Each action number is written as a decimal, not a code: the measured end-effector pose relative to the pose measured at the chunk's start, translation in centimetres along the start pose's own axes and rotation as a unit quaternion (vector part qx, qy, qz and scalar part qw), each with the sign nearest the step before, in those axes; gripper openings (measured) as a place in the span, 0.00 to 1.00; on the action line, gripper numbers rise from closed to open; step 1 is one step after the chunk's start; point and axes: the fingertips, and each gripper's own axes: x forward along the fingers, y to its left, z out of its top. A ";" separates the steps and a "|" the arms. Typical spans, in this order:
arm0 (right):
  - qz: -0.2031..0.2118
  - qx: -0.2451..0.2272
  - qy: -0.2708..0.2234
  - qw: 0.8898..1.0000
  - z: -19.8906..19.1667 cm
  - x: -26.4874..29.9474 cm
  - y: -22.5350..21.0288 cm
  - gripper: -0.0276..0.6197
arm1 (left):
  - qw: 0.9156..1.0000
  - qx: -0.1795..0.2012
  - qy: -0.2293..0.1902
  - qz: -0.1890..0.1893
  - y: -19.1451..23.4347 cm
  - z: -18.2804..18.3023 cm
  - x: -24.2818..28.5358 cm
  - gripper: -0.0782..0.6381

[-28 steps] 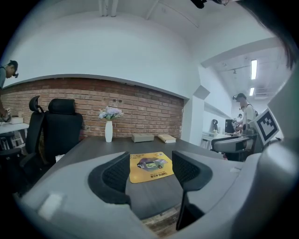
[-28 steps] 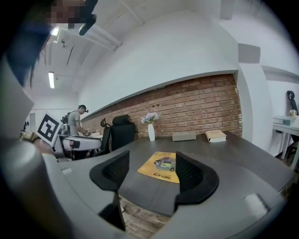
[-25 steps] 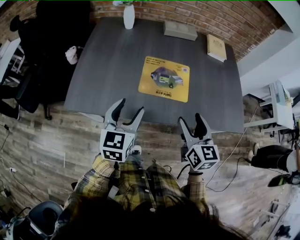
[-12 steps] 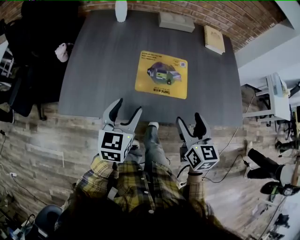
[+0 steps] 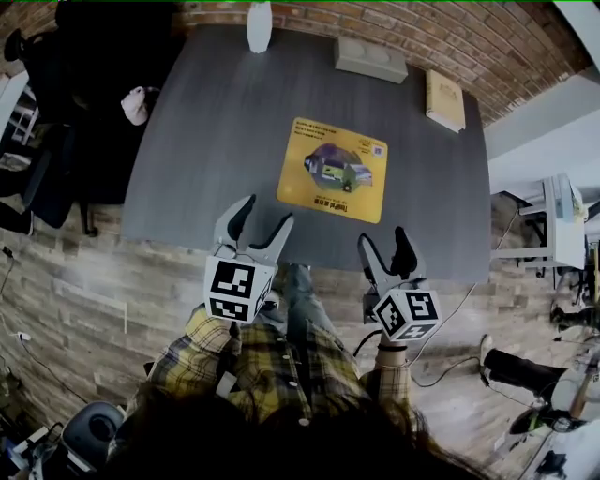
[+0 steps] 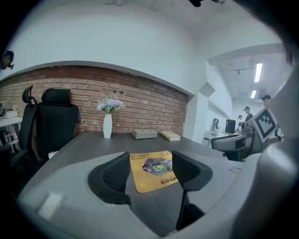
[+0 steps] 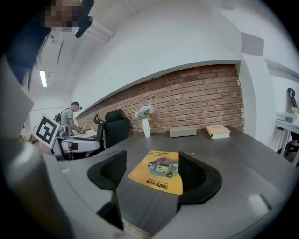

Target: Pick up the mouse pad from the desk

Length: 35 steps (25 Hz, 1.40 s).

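A white vase (image 5: 259, 26) stands at the far edge of the dark grey counter (image 5: 206, 141), at 11 o'clock from the mouse pad (image 5: 333, 169). In the left gripper view the vase holds a small bunch of pale flowers (image 6: 110, 105). A flat grey box (image 5: 371, 58) lies at 1 o'clock from the pad; whether it holds anything cannot be told. A beige book (image 5: 445, 99) lies at 2 o'clock, near the counter's corner.

The mouse pad is yellow and lies flat on the counter, slightly toward 3 o'clock of its middle and turned a little askew. It bears a printed picture in its centre, a dark line of writing along its near edge and a small pale square in its far right corner. All this print is too small to read.

The left tongs (image 5: 265, 214) sit at 7 o'clock from the pad, spread wide and gripping nothing. The right tongs (image 5: 383, 239) sit at 5 o'clock; their jaws have just been opening and stand wide, also empty. Both sets of tips reach over the counter's near edge, well apart from the pad. Each carries a cube with black-and-white square markers.
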 end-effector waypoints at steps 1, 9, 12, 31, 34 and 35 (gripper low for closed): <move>0.002 0.000 0.000 1.000 0.3 0.6 -0.4 0.54 | 1.000 0.000 -0.001 0.002 0.2 0.3 0.7 0.50; 0.022 -0.006 -0.003 1.000 3.6 6.0 -4.8 0.54 | 1.000 0.006 -0.009 0.021 1.2 3.6 7.3 0.50; 0.033 -0.009 0.001 0.999 4.8 8.0 -6.4 0.54 | 0.999 0.008 -0.009 0.029 1.4 4.9 9.8 0.50; 0.078 -0.014 0.015 0.997 6.9 13.8 -11.1 0.54 | 0.998 0.016 0.004 0.060 1.6 6.7 17.0 0.50; 0.072 -0.011 0.014 0.997 6.9 13.8 -11.0 0.54 | 0.998 0.018 0.006 0.054 2.0 6.8 17.2 0.50; 0.068 -0.010 0.015 0.997 7.0 13.8 -11.1 0.54 | 0.998 0.018 0.007 0.051 2.1 6.8 17.3 0.50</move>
